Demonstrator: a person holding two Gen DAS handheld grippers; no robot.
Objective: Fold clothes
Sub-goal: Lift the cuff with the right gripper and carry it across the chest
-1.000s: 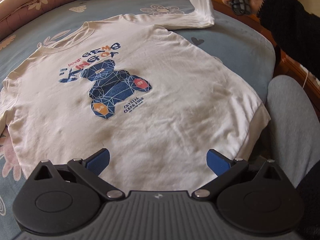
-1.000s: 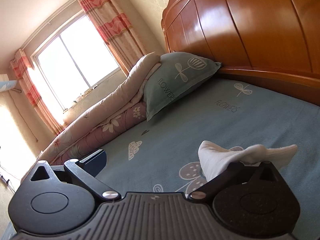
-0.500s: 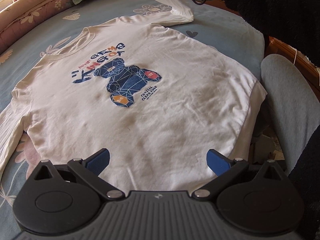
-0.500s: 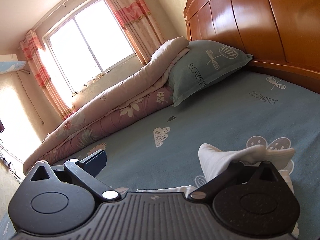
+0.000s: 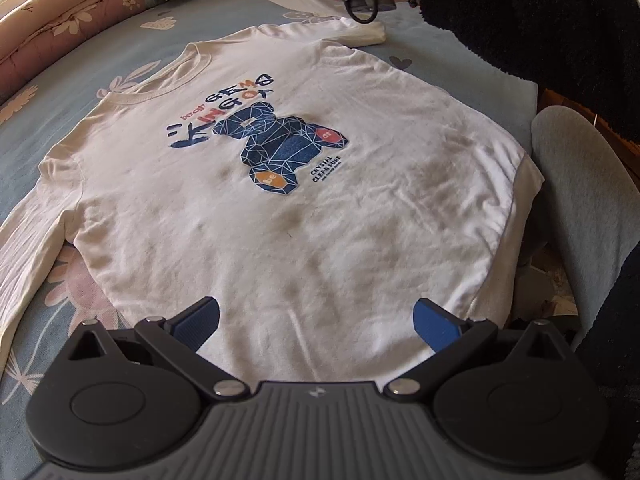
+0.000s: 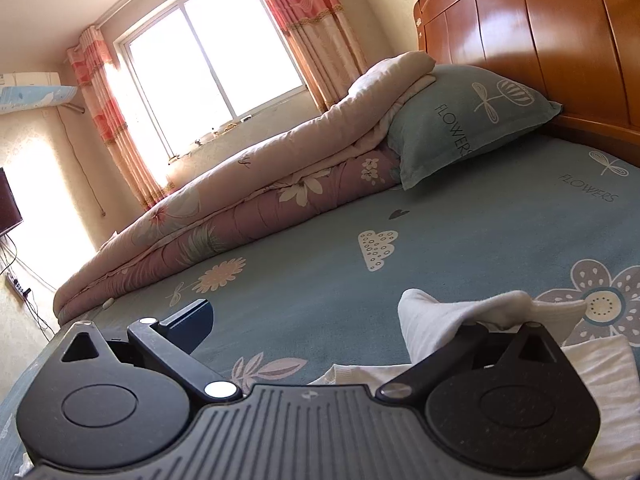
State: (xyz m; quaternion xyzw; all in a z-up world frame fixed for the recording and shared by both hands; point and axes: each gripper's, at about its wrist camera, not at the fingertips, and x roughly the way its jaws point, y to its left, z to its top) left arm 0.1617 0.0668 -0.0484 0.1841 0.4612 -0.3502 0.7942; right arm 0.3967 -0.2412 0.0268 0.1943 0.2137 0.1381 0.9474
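The white shirt (image 5: pixel 280 184) lies flat, print up, on the bed (image 5: pixel 100 60), its long axis running away from the left tool (image 5: pixel 316 322), whose fingers stand wide apart just over the hem. The far sleeve (image 6: pixel 460 316) is lifted off the sheet, draped over one finger of the right tool (image 6: pixel 308 320) (the other finger stands well apart, so no clamp shows), and the shirt's chest lies back toward the left tool. The quilt (image 6: pixel 240 200) and pillow (image 6: pixel 460 120) lie well beyond; nothing blocks a fold inward.
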